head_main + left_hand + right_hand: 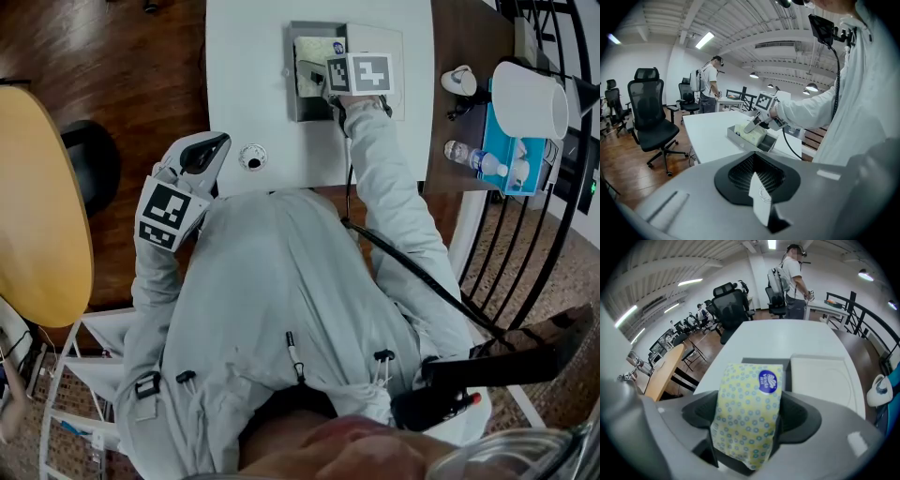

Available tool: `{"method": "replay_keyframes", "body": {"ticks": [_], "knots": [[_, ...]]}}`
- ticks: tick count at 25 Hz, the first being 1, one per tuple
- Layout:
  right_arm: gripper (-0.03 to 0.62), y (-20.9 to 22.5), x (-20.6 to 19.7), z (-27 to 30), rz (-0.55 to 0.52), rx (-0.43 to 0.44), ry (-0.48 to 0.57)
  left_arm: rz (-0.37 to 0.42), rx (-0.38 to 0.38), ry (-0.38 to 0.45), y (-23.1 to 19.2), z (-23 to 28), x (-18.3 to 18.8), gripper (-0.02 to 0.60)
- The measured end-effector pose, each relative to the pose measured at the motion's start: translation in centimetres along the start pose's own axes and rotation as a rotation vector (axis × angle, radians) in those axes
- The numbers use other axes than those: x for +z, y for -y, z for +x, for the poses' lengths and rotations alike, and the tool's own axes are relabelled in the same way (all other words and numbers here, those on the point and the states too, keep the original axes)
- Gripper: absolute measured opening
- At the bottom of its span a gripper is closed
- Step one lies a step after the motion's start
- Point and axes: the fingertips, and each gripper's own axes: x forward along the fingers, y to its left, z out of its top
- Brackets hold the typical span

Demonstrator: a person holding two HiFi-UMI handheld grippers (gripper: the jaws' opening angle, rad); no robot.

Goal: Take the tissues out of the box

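Pinched between the black pads (pixel 799 416) of the right gripper (pixel 748 427): a tissue pack (pixel 750 394), gripped at both long sides, standing on end. Soft plastic wrap, pale yellow, dotted with small blue rings. Dark blue oval label near the top edge. Slightly crumpled toward the lower end, below the pads.

From the head view, same pack (pixel 312 54) at the left half of the box (pixel 292 105), with the right gripper (pixel 326 86) reaching in from the near side. Cannot tell whether resting on the box floor or lifted clear of it. Marker cube (pixel 360 72) above the jaws, white with black squares.

Box: shallow, rectangular, grey, hard-walled, dark inside. Flat white panel (pixel 820 376) with a faint round outline filling the right half. Set on a smooth white table (pixel 244 75).

Left gripper (pixel 757 183) held back near the person's body, well apart from the box. Jaws drawn together, with mesh-textured black pads (pixel 740 172) meeting in a teardrop shape. Small white tab (pixel 760 199) with a round print standing at the seam. Cannot tell whether clamped or fixed there. Nothing else in this grip. In the head view, left gripper (pixel 208 150) at the table's near edge, just beside a small round white thing (pixel 251 157).

Beyond the table: black mesh-backed office chair (pixel 649 112) on wood flooring.
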Motion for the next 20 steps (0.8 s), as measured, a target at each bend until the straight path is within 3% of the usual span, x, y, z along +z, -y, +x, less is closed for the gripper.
{"method": "replay_keyframes", "body": {"ticks": [5,10,12,17,20], "knots": [[0.407,-3.2,2.9,-6.8,-0.11,0.107,0.144,0.01,0.01,0.007,0.1,-0.1,0.2,0.015],[0.407,-9.6,0.5,-18.1,-0.369,0.315,0.244,0.018,0.01,0.012,0.4,-0.4,0.3,0.015],[0.407,-10.9,-2.8,-20.2,-0.456,0.372,0.199,0.022,0.007,0.008,0.5,-0.3,0.3,0.015],[0.407,-9.3,-12.6,-18.3,-0.7,0.338,-0.035,0.061,-0.011,-0.004,2.1,0.1,0.7,0.015],[0.407,-8.9,-16.8,-16.2,-0.863,0.369,-0.139,0.078,-0.025,-0.015,3.4,0.5,0.8,0.015]]}}
